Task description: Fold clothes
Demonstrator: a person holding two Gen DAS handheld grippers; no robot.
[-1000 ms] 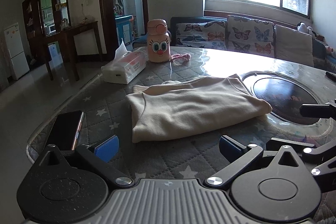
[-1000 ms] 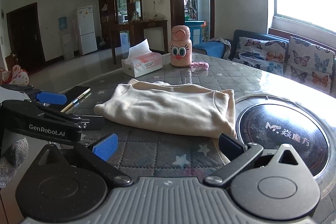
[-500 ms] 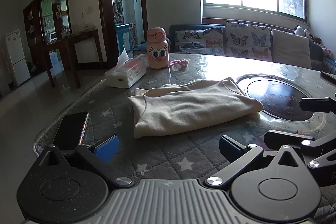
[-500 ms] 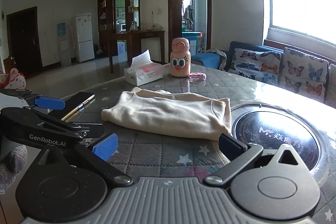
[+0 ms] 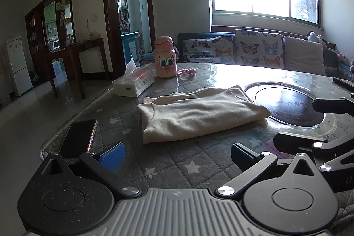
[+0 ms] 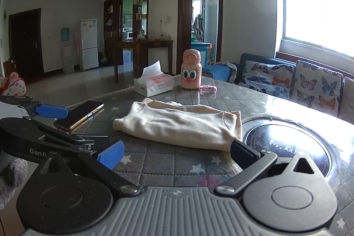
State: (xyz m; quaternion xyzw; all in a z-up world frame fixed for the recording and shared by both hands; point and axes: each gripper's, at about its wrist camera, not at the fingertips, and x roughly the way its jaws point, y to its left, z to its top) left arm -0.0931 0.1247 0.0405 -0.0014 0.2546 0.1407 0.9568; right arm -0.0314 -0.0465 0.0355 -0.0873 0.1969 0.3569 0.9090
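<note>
A cream garment (image 5: 199, 113) lies folded into a flat rectangle on the grey star-quilted table (image 5: 168, 165); it shows in the right wrist view too (image 6: 179, 125). My left gripper (image 5: 178, 155) is open, held near the table's front edge, apart from the cloth with nothing between its blue pads. My right gripper (image 6: 177, 154) is open as well, its right fingertip close in front of the garment's near corner. The left gripper's fingers (image 6: 52, 111) appear at the left of the right wrist view.
A dark phone (image 5: 77, 139) lies at the table's left edge. A tissue box (image 5: 133, 83), a pink cartoon bottle (image 5: 166, 64) and a pink hair tie (image 5: 188, 71) stand at the back. A round black hob (image 5: 287, 106) is set into the table right of the garment. A butterfly-print sofa (image 5: 254, 51) sits behind.
Both grippers have drawn back and risen from the folded garment, so it looks smaller and farther away. The garment itself has not moved.
</note>
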